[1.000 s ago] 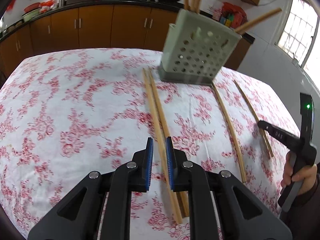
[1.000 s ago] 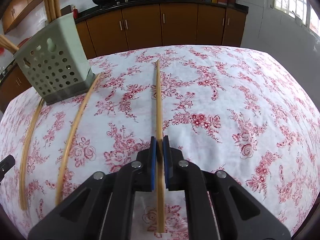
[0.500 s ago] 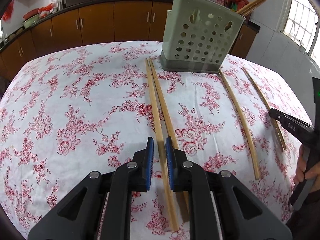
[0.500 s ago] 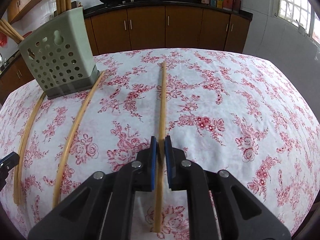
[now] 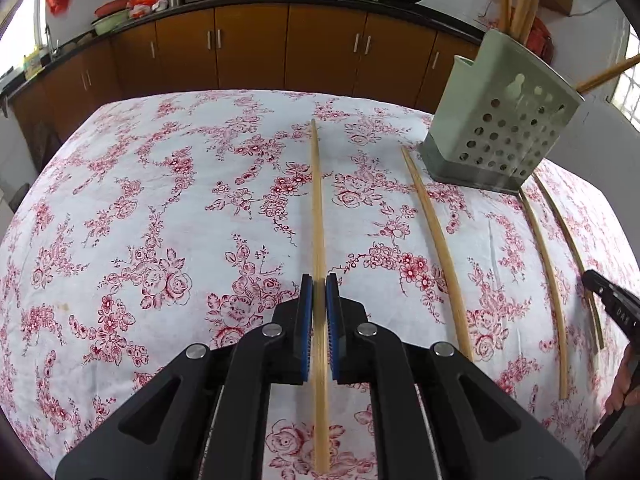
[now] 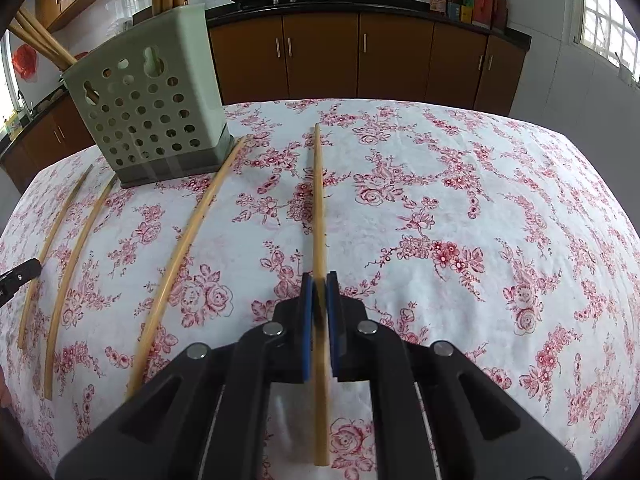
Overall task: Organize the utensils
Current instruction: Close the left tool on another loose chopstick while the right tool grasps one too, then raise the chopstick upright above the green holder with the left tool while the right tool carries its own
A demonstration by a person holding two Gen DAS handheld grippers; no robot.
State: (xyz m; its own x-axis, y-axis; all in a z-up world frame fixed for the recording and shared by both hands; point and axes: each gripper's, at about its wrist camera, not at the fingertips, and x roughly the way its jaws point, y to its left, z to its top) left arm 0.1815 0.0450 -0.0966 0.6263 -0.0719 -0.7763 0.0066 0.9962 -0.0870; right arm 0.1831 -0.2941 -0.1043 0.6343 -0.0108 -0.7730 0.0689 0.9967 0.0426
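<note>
Left gripper (image 5: 319, 280): closed on a pale bamboo chopstick (image 5: 318, 200), which ran straight toward 12 o'clock.
Right gripper (image 6: 319, 279): closed on a second chopstick (image 6: 319, 200), dark-scorched at the pads.
Loose chopsticks: three (image 5: 436, 240) (image 5: 546, 280) (image 5: 572, 252) lay flat on the floral-clothed worktop (image 5: 140, 220), well apart.
Holder (image 5: 500, 136): green, perforated, at 1 o'clock in the left view; several chopsticks (image 5: 524, 4) stood upright inside.
</note>
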